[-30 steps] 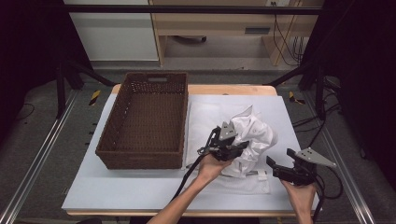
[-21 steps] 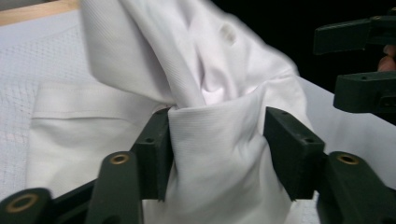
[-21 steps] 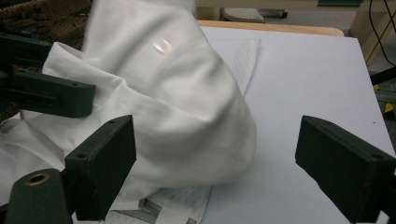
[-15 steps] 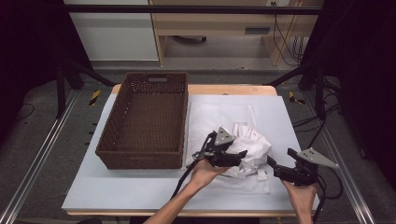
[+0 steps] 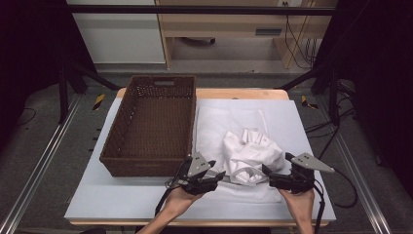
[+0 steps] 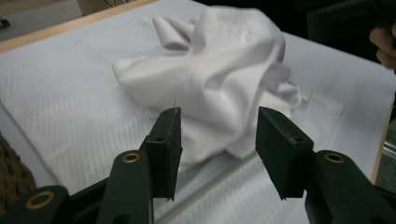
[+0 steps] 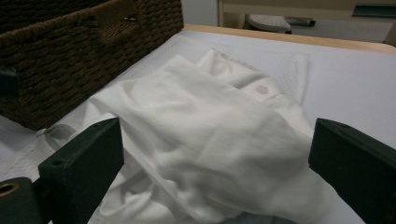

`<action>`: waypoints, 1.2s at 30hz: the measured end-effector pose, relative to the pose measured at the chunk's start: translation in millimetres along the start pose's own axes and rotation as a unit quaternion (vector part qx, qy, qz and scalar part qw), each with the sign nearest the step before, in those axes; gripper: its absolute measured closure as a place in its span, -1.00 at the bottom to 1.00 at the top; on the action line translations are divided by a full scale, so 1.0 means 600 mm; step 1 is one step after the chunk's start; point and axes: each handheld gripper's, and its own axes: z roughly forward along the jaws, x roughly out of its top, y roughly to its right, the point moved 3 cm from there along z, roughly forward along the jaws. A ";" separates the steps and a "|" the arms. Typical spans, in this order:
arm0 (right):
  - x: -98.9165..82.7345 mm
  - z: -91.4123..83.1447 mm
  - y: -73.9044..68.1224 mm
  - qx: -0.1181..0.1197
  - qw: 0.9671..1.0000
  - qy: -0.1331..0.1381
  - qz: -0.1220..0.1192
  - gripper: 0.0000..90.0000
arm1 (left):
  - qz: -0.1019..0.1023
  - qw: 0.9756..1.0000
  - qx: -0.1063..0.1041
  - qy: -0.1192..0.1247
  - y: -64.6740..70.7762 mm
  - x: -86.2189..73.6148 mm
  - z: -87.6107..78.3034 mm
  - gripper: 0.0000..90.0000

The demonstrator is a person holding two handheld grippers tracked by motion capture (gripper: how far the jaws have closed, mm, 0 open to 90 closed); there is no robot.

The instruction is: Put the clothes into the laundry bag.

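Still lying crumpled on the white mat [image 5: 214, 122] just beside the empty basket [image 5: 151, 126] — the white cloth [image 5: 251, 153], with nothing folded or put away yet. Flanking it: left gripper [image 5: 220, 174], jaws half-open, having just been closing on nothing, and right gripper [image 5: 267, 171], jaws spread wide, gripping nothing. Leaving most of the job undone — judging by the heap.

The crumpled white cloth [image 5: 252, 156] hides part of the flat white sheet [image 5: 229, 119] beneath it. In the right gripper view the wicker basket [image 7: 84, 51] is cut off by the top and left edges. A small round spot [image 7: 262, 88] on the cloth, perhaps a button, is too small to identify.
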 end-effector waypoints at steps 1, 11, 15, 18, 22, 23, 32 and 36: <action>0.002 0.006 -0.008 0.003 1.000 -0.002 -0.005 -0.94 | 0.001 1.000 -0.001 -0.007 0.000 -0.009 -0.003 0.13; 0.006 0.095 -0.074 0.029 0.997 -0.049 -0.043 -0.97 | -0.013 0.998 0.005 -0.057 -0.005 -0.082 0.001 0.50; -0.025 0.129 -0.076 0.013 0.994 -0.090 -0.053 -0.89 | -0.010 0.998 0.007 -0.068 -0.011 -0.095 0.015 0.68; -0.042 0.139 -0.068 0.009 0.994 -0.107 -0.036 -0.78 | -0.002 0.998 0.005 -0.070 -0.012 -0.100 0.019 0.83; -0.047 0.137 -0.061 0.000 0.993 -0.118 -0.026 -0.59 | 0.028 0.998 0.007 -0.063 -0.010 -0.105 0.019 0.89; -0.048 0.138 -0.060 -0.004 0.993 -0.118 -0.028 -0.56 | 0.032 0.997 0.008 -0.063 -0.010 -0.106 0.019 0.89; -0.052 0.129 -0.042 0.006 0.994 -0.111 -0.010 0.05 | -0.014 0.995 -0.008 -0.102 -0.015 -0.107 0.030 0.90; -0.052 0.126 -0.043 0.015 0.994 -0.111 -0.013 0.40 | -0.006 0.995 0.008 -0.099 -0.014 -0.107 0.033 0.95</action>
